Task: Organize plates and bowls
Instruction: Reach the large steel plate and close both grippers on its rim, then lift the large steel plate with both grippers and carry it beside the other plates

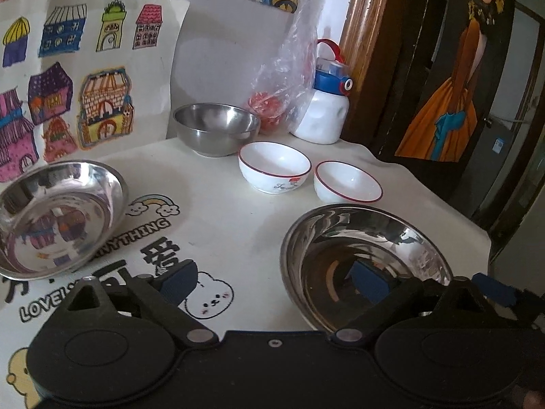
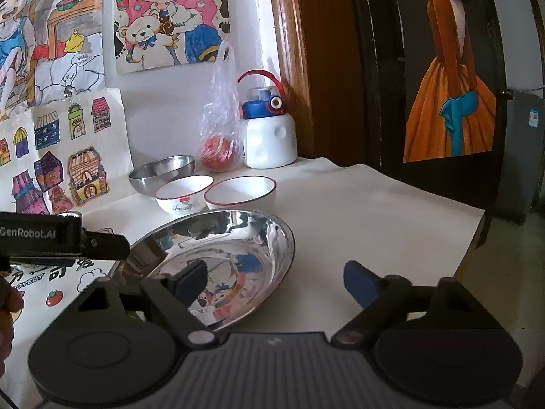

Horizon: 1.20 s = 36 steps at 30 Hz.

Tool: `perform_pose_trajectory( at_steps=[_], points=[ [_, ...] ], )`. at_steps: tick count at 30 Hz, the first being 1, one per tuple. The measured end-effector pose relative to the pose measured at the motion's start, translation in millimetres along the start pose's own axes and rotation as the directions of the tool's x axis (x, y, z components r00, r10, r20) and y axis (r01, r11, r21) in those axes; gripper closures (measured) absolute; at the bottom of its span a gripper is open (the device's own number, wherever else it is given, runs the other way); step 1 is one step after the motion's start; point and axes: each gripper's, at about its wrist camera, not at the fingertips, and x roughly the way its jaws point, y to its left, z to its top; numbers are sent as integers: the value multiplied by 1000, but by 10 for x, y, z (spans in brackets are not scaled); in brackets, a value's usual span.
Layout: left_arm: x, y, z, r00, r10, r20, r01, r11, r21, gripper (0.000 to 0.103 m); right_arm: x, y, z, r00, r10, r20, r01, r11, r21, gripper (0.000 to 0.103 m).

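With both tools spread and empty, the right tool (image 2: pixel 276 284) should straddle the near rim of the steel plate (image 2: pixel 238 238) on the surface (image 2: pixel 374 211), while the left tool (image 1: pixel 335 281) steadies its far side.

A white water bottle (image 2: pixel 270 143) with a blue lid stands far ahead; a plastic bag (image 2: pixel 219 129) holding something red sits just left of it; children's drawings (image 2: pixel 170 17) hang beyond.

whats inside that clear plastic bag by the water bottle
Something round and red sits at the bottom of the plastic bag, beside the water bottle. The crinkled plastic blurs it, so what it is cannot be told.
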Motion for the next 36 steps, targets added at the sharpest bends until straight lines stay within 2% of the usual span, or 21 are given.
perform_pose_trajectory(
  at_steps=[3,5,12,24,30,36],
  points=[
    [20,-1,-1,1000,-8,-4,8,1000,-17,8,8,-10,-4,1000,5,-2,-5,1000,8,22],
    [25,-5,-3,1000,-10,-7,10,1000,-25,16,12,-13,-5,1000,6,-4,-6,1000,13,25],
    [62,0,-18,999,-31,-29,29,998,-51,29,35,-20,-16,1000,8,-22,-7,1000,30,43],
    [135,25,-40,995,-64,-73,57,993,-99,65,23,2,-26,999,6,-31,-5,999,41,69],
    [147,27,-40,994,-73,-81,64,992,-110,79,18,25,-24,999,13,-37,-12,999,40,76],
    [146,48,-47,993,-77,-86,67,991,-118,86,0,18,-25,999,14,-38,-12,999,53,78]
  ],
)
